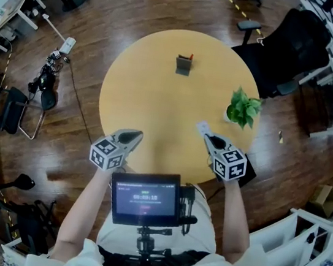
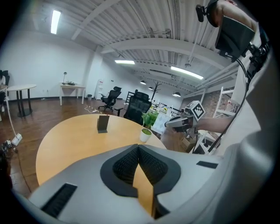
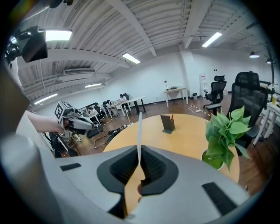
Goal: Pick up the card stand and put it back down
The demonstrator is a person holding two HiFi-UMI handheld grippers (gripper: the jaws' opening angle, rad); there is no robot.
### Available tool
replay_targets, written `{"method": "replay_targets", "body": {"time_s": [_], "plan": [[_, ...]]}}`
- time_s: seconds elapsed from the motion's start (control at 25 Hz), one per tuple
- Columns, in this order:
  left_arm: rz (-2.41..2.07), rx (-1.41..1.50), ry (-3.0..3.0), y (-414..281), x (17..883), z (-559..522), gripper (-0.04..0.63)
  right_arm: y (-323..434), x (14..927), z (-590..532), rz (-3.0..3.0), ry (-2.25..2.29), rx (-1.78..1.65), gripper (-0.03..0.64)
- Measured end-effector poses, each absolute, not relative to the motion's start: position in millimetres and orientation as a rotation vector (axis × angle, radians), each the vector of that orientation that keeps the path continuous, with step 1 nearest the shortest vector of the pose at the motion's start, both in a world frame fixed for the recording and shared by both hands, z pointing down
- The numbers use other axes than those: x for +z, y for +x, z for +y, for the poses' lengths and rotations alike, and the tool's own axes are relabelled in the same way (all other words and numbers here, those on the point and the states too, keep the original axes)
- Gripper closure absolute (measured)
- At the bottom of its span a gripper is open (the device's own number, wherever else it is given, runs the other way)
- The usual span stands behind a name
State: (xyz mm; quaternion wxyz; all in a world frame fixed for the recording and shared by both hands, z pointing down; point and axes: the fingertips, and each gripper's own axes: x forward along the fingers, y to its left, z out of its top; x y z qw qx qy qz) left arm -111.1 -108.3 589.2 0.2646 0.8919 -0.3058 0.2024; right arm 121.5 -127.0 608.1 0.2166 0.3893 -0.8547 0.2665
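Over the near edge of the round table [image 1: 150, 114], seen from the head view, we hold both grippers side by side. The left gripper [image 1: 134, 134] is at the near left edge and the right gripper [image 1: 206, 136] at the near right edge, with a small white card [image 1: 202, 127] at its tip. The card stand [image 1: 183, 64] is upright and alone toward the far edge, well apart from both grippers. A potted plant [image 1: 243, 108] sits at the right edge, near the right gripper. A small screen [image 1: 144, 198] hangs at our chest.

From the left gripper view, we see the left gripper [image 2: 138, 148] with its jaws closed tip to tip and nothing between them. Past them the table [image 2: 65, 140] stretches out, with the card stand [image 2: 103, 123] near its far edge and the plant [image 2: 148, 124] at the right edge. The right gripper [image 2: 179, 124] hangs beyond the plant.

From the right gripper view, we find the right gripper [image 3: 139, 151] with its jaws pressed together on the card [image 3: 139, 131], which stands up edge-on between them. The card stand [image 3: 167, 124] is on the table [image 3: 183, 135] ahead, untouched, with something small and red at its top. The plant [image 3: 225, 133] is close on the right and the left gripper [image 3: 76, 124] off to the left.
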Motion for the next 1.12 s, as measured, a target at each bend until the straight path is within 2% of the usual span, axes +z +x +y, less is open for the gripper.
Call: {"method": "replay_targets", "body": {"time_s": [0.72,1.12], "plan": [[-0.887,0.543,2.315,-113.1,616.2,-109.3,0.601,126.1,686.8,-125.0,-2.303,0.967,0.822,0.589],[-0.897,0.573,2.290,-117.2,624.9,-107.4,0.601,103.0,715.3,-130.3,-2.329,0.811,0.759,0.589]]}}
